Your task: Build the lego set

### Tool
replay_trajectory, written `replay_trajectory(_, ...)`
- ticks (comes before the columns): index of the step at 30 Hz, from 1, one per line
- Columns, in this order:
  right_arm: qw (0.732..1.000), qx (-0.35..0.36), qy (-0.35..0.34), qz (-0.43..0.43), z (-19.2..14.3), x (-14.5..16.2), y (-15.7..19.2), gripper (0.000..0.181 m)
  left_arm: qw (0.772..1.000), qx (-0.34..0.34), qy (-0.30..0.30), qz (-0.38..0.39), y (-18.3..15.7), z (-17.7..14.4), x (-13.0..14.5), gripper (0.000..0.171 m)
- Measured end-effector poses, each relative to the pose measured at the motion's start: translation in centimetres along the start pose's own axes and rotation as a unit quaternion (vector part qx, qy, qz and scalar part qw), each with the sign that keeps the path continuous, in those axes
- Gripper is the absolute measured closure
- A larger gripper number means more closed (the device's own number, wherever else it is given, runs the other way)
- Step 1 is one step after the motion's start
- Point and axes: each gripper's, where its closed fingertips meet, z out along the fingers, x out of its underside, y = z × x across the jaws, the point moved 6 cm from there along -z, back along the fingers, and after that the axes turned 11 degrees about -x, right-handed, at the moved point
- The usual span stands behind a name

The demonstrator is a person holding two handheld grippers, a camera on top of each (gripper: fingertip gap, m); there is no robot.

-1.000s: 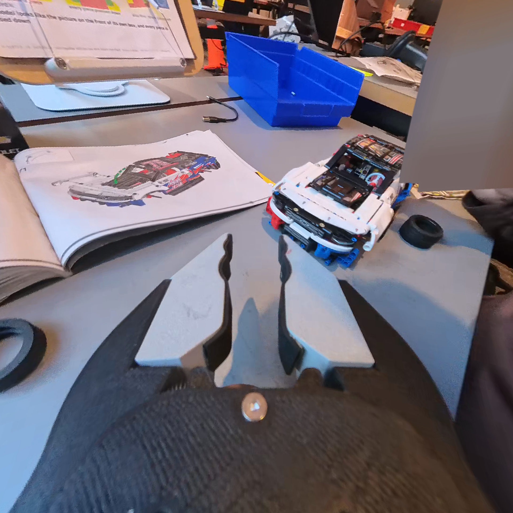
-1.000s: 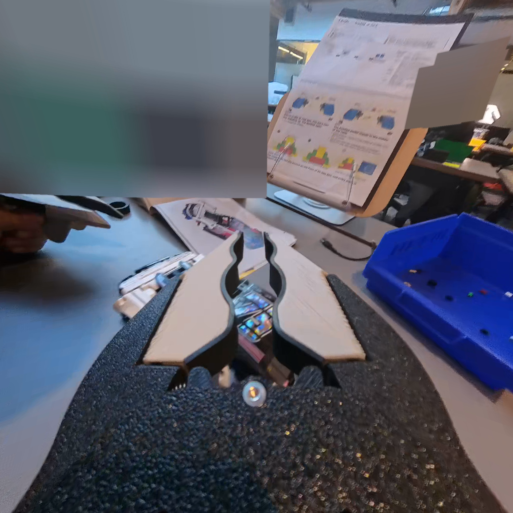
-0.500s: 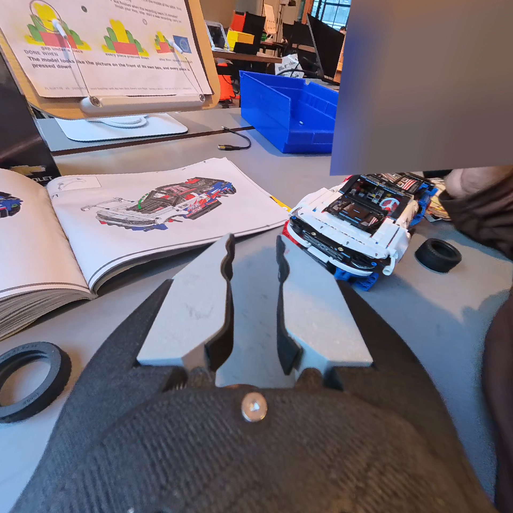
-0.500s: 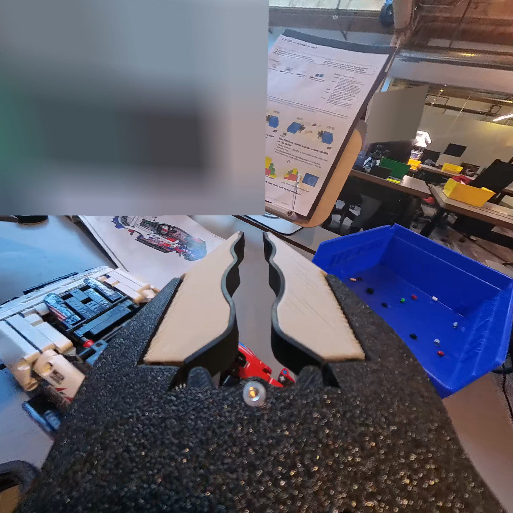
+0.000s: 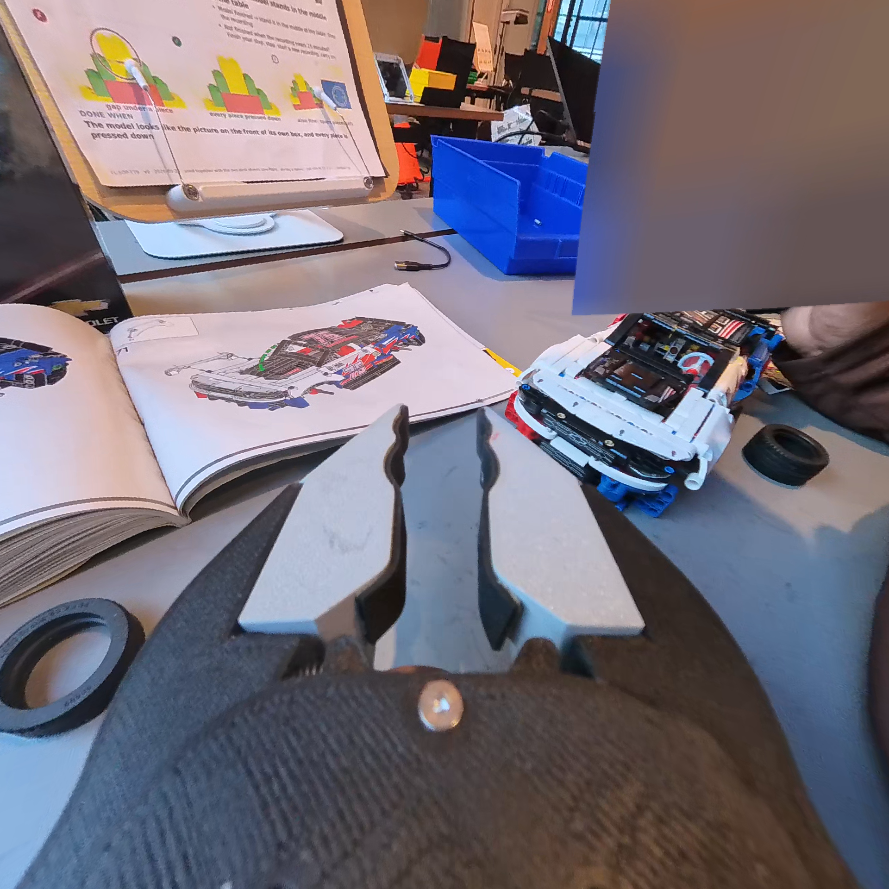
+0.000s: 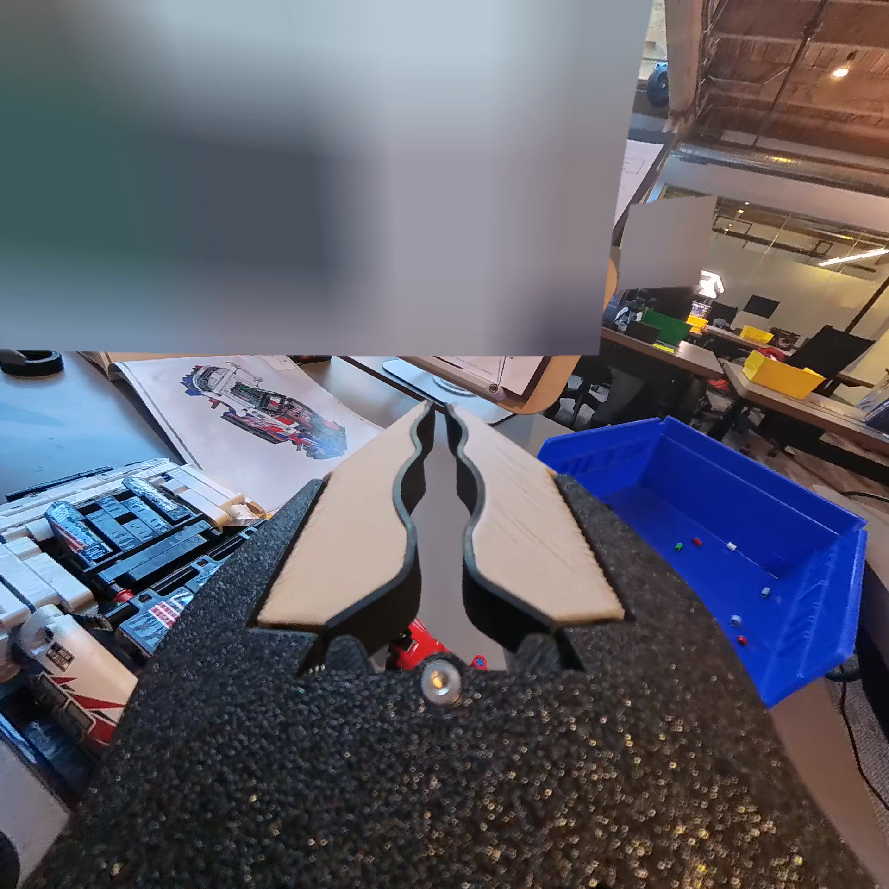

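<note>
My left gripper (image 5: 440, 423) hangs empty with fingers apart just short of the toy car (image 5: 640, 404), which sits on the table (image 5: 721, 577) beside the open booklet (image 5: 269, 385), while my right gripper (image 6: 438, 409), nearly closed on nothing, hovers over the car's far side.

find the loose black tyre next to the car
In the left wrist view the loose black tyre lies on the grey table, just right of the lego car.
</note>
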Motion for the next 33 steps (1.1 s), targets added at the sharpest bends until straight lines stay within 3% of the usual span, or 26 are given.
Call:
replay_trajectory(9, 1.0, -0.01, 0.001, -0.001, -0.3, -0.8, 0.6, 0.181, 1.0, 0.004, -0.009, -0.003, 0.0, -0.2, -0.1, 0.147)
replay_trajectory(15, 0.995, -0.087, 0.041, -0.003, 1.2, -1.7, 2.8, 0.181, 1.0, 0.012, -0.01, -0.011, 0.1, -0.2, -0.2, 0.147)
replay_trajectory(21, 0.949, -0.237, 0.206, 0.03, 4.3, 0.8, 7.4, 0.181, 1.0, 0.015, -0.016, -0.008, 0.0, -0.4, -0.2, 0.147)
replay_trajectory(24, 0.924, -0.291, 0.247, 0.016, 4.5, 1.0, 9.7, 0.181, 1.0, 0.011, -0.024, 0.01, -0.3, -0.5, -0.2, 0.147)
replay_trajectory(29, 0.884, -0.336, 0.324, -0.004, 5.3, 3.0, 12.6, 0.179, 0.999, -0.006, 0.006, 0.035, -0.6, 0.2, 0.2, 0.145)
replay_trajectory(33, 0.876, -0.308, 0.368, -0.052, 5.8, 2.9, 12.9, 0.181, 0.999, -0.017, 0.006, 0.044, -0.7, 0.2, 0.2, 0.146)
